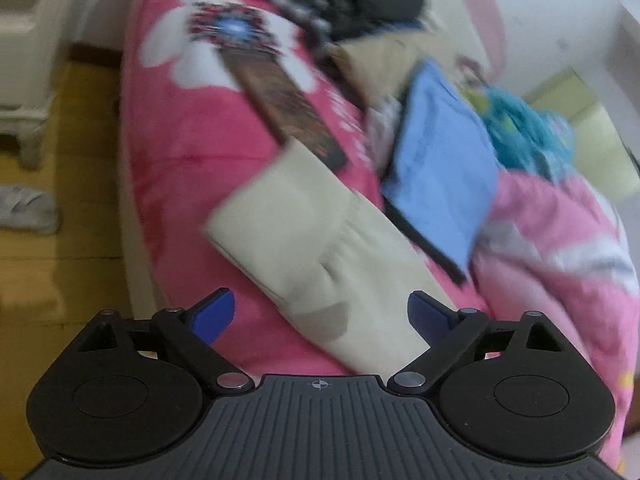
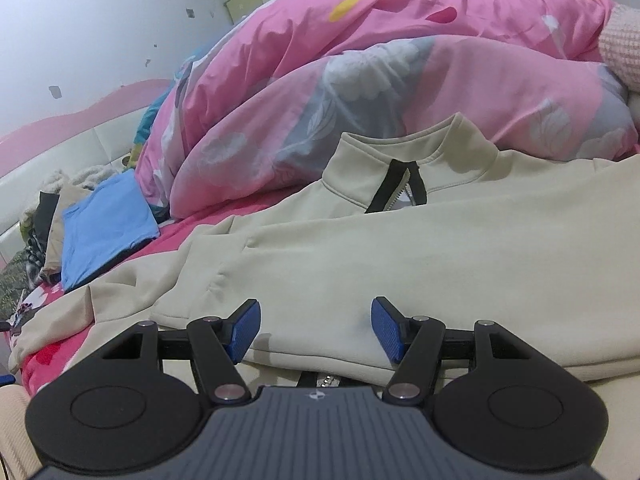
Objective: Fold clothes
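Left wrist view blurry: left gripper [image 1: 322,314] jaws spread, empty over beige jacket [image 2: 400,256] sleeve [image 1: 304,240] on pink bed [image 1: 180,152], right gripper [image 2: 316,330] spread above hem, pinching nothing; risk is grabbing one layer only, or dragging sleeve into folded blue shirt [image 1: 440,168].

A cream zip-neck jacket [image 2: 420,248] lies spread flat on the bed, collar standing up toward the heaped quilt, its short zip open between black tape edges. One sleeve [image 1: 320,240] stretches out sideways across the pink sheet, its cuff end lying flat.
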`<state>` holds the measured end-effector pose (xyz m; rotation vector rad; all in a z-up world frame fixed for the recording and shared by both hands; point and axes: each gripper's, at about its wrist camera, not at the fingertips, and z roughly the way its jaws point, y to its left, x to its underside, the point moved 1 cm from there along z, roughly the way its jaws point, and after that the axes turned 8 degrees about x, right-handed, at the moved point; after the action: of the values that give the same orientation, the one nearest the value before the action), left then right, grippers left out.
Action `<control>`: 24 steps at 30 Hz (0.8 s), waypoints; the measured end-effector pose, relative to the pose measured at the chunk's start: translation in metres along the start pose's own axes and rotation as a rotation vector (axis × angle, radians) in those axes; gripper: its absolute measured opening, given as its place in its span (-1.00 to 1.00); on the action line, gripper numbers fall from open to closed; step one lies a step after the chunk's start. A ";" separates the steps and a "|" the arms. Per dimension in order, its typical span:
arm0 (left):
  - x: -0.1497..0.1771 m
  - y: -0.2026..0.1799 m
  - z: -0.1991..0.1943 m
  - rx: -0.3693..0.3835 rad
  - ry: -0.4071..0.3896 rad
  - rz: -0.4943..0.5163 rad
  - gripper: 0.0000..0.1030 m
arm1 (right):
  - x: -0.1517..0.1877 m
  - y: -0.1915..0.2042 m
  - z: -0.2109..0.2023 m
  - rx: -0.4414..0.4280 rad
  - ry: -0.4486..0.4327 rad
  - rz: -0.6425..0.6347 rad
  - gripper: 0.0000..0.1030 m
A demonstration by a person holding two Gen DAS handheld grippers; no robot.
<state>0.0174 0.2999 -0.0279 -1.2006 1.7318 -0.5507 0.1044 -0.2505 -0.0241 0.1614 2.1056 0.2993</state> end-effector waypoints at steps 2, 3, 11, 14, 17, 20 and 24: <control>-0.008 0.009 0.002 -0.013 -0.027 -0.047 0.81 | 0.000 0.000 0.000 -0.004 -0.002 0.004 0.24; -0.010 0.012 0.004 -0.019 -0.041 -0.054 0.77 | 0.000 -0.001 0.000 -0.005 -0.003 0.005 0.24; -0.018 0.024 0.011 -0.014 -0.086 -0.069 0.01 | 0.000 0.000 0.000 -0.002 -0.007 0.000 0.24; -0.018 0.024 0.010 -0.017 -0.095 -0.055 -0.24 | 0.001 0.000 0.000 -0.002 -0.008 0.000 0.25; -0.018 0.024 0.009 -0.020 -0.105 -0.040 -0.61 | 0.001 0.000 -0.001 -0.003 -0.009 0.001 0.25; -0.018 0.017 0.005 -0.006 -0.119 0.004 -0.80 | 0.001 0.000 -0.001 -0.004 -0.010 0.002 0.25; -0.012 -0.024 -0.009 0.079 -0.158 0.187 -0.83 | 0.002 -0.001 -0.001 -0.010 -0.013 0.007 0.25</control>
<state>0.0226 0.2994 0.0000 -0.9880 1.6512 -0.3975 0.1026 -0.2514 -0.0251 0.1648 2.0908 0.3123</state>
